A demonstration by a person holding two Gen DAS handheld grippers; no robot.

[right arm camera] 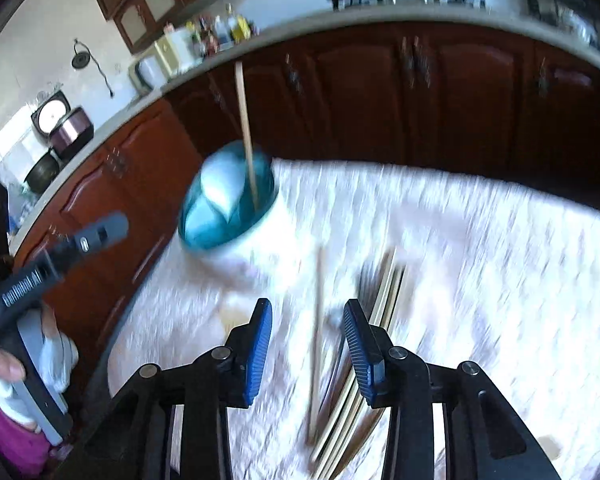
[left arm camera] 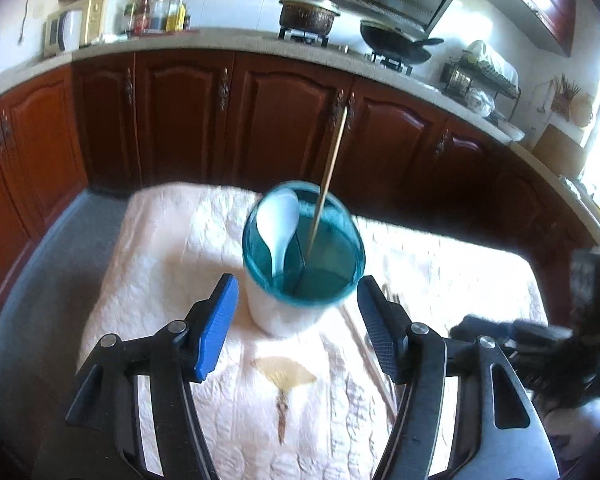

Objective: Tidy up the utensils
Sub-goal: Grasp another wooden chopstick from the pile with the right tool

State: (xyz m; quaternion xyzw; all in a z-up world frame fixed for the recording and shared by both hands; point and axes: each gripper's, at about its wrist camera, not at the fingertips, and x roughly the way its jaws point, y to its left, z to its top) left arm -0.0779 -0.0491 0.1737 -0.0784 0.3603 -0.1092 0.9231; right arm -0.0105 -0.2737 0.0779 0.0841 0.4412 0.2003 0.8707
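A white utensil holder with a teal rim (left arm camera: 303,256) stands on the quilted table. It holds a white spoon (left arm camera: 278,224) and one wooden chopstick (left arm camera: 331,172) leaning up. My left gripper (left arm camera: 296,304) is open, its blue pads either side of the holder's near side, not touching. In the blurred right wrist view the holder (right arm camera: 230,204) sits at the far left. My right gripper (right arm camera: 307,320) is open and empty above a bundle of loose chopsticks (right arm camera: 360,360) lying on the cloth, one chopstick (right arm camera: 318,340) between the pads' line of sight.
The pale quilted cloth (left arm camera: 172,248) covers a small table with edges all round. Dark red kitchen cabinets (left arm camera: 180,120) stand behind it. The right gripper's body (left arm camera: 540,344) shows at the right of the left view; the left gripper's body (right arm camera: 56,264) at the left of the right view.
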